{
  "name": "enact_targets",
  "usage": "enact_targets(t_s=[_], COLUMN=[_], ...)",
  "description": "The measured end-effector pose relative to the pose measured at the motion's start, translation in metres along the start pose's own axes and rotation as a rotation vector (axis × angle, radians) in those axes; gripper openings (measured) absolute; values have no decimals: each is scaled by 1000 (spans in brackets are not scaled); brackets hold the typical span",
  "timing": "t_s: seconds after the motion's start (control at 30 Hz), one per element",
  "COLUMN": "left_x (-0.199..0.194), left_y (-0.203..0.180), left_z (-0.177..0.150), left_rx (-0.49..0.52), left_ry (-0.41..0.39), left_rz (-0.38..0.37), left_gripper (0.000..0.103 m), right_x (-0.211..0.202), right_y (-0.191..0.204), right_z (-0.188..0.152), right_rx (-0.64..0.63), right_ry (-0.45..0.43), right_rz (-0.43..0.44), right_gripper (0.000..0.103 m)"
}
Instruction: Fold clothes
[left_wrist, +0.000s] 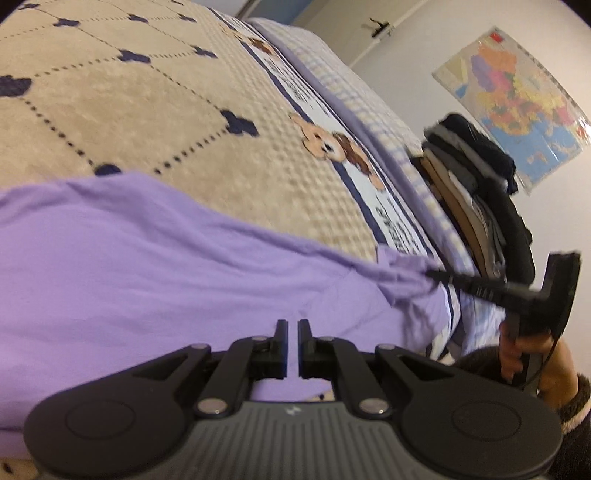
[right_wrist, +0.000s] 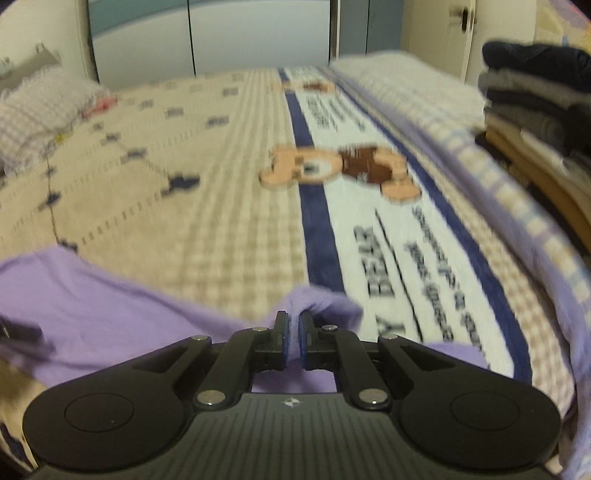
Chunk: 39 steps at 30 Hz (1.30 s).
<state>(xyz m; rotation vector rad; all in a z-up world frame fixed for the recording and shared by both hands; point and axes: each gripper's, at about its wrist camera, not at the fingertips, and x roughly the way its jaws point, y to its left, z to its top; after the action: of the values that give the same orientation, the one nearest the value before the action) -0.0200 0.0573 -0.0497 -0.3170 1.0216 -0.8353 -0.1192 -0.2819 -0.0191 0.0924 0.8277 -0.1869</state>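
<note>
A purple garment (left_wrist: 147, 266) lies across the beige bear-pattern bedspread (left_wrist: 155, 96). My left gripper (left_wrist: 293, 325) is shut on the garment's near edge, its jaws nearly together with purple cloth between them. My right gripper (right_wrist: 293, 317) is shut on a fold of the same purple garment (right_wrist: 92, 302) and pulls it taut. In the left wrist view the right gripper (left_wrist: 430, 274) shows at the right, pinching the garment's corner, held by a hand (left_wrist: 532, 350).
A stack of folded dark and grey clothes (left_wrist: 476, 184) stands at the bed's far right side, also in the right wrist view (right_wrist: 535, 110). A map (left_wrist: 517, 99) hangs on the wall. A checked pillow (right_wrist: 40, 110) lies at the bed's left. Closet doors (right_wrist: 210, 33) stand behind.
</note>
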Motion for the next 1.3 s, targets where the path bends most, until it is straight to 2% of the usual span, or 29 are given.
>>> enact_targets(t_s=[0.1, 0.27, 0.4, 0.63, 0.8, 0.93, 0.97, 1.03, 1.3], left_x=[-4, -7, -8, -4, -1, 1, 2, 3, 5], left_y=[4, 12, 14, 19, 23, 26, 27, 27, 27], left_z=[6, 15, 20, 25, 28, 31, 32, 32, 32], left_rx=[-25, -68, -73, -115, -145, -169, -173, -173, -178], left_ry=[-27, -63, -86, -94, -98, -102, -102, -102, -100], left_rz=[31, 93, 162, 175, 181, 185, 186, 187, 166], left_gripper=[14, 24, 25, 25, 25, 26, 27, 38, 40], right_x=[1, -5, -15, -20, 1, 19, 23, 32, 61], right_y=[-2, -2, 4, 30, 72, 103, 108, 119, 144], right_z=[-1, 4, 10, 27, 42, 51, 53, 55, 54], right_rx=[7, -12, -79, -182, -291, -363, -375, -399, -499], right_ry=[25, 53, 43, 20, 26, 43, 50, 64, 93], right_rz=[21, 51, 74, 178, 283, 335, 353, 389, 444], right_gripper=[12, 31, 32, 34, 34, 34, 34, 34, 34])
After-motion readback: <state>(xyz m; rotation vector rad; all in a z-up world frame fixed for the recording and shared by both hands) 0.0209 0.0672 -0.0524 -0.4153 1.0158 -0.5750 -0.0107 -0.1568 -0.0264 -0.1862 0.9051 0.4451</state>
